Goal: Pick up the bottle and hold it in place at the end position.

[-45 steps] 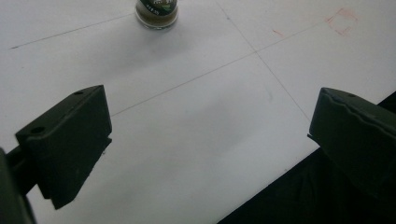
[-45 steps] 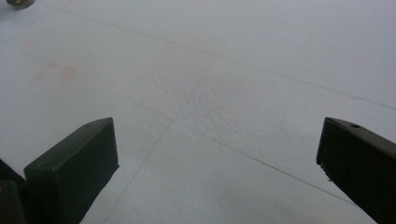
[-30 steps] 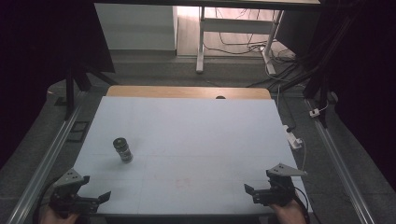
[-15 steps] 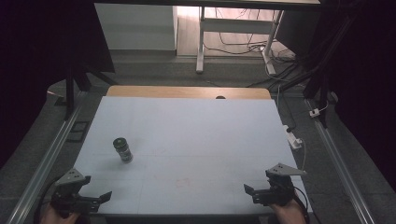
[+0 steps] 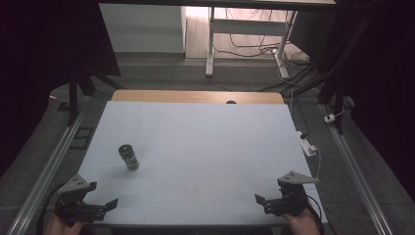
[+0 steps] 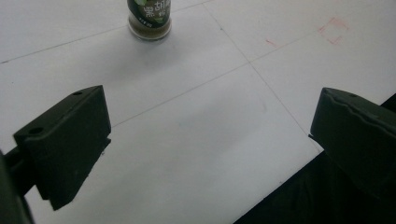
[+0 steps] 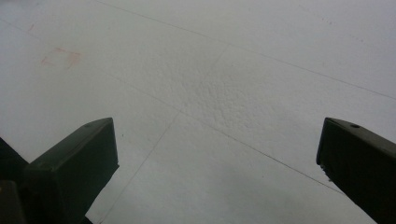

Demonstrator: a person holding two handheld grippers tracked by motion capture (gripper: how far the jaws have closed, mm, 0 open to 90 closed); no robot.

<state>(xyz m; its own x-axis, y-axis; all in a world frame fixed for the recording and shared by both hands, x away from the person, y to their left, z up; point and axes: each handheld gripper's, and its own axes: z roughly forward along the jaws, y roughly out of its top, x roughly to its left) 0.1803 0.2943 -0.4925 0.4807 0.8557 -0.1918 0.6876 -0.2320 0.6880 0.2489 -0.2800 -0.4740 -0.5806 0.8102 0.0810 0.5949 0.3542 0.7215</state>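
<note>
Small jar (image 5: 129,156) upright near table (image 5: 205,142) left edge; left gripper (image 5: 105,206) and right gripper (image 5: 264,200) wide apart, empty, at near corners.

The jar (image 6: 149,18) carries a green label with pale characters, cropped and too blurred to read.

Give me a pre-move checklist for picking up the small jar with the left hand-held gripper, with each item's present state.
1. Small dark-lidded spice jar with a green label stands upright on the white table sheet: ok.
2. Left hand-held gripper jaws spread wide, nothing between them: ok.
3. Jar ahead of the left jaws: in the left gripper view the jar sits up and left of centre, so not yet lined up: not ok.
4. Path from gripper to jar free of other things: ok.
5. Right hand-held gripper open at the near right edge, away from the jar: ok.
6. Lid tightness: cannot tell.
</note>
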